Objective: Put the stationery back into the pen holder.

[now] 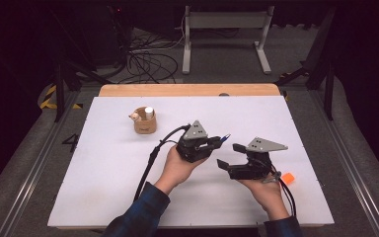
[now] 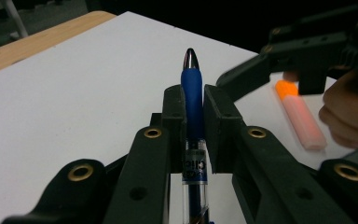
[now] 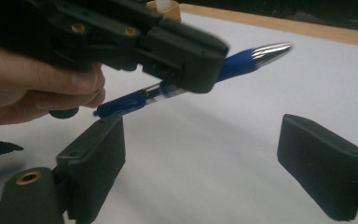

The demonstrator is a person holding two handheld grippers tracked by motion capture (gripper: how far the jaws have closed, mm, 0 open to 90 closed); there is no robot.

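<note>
Blue pen (image 2: 192,100) is sitting clamped in your left gripper (image 1: 212,143), tip pointing toward your right gripper (image 1: 229,155); its jaws are gaping, empty.

In the high view the white worktop (image 1: 128,163) is evenly and brightly lit from above, while the floor and the room around it fall off into near black, so cables and stands behind are only dimly seen. Shadows under the hands are soft and faint. The picture is slightly soft and low in detail. In the left gripper view the blue pen (image 2: 193,100) is fairly sharp, with a small glint on its metal tip; the other tool (image 2: 303,56) and the orange marker (image 2: 303,119) are blurred. In the right gripper view the pen's (image 3: 242,63) tip glares and smears with motion blur.
</note>
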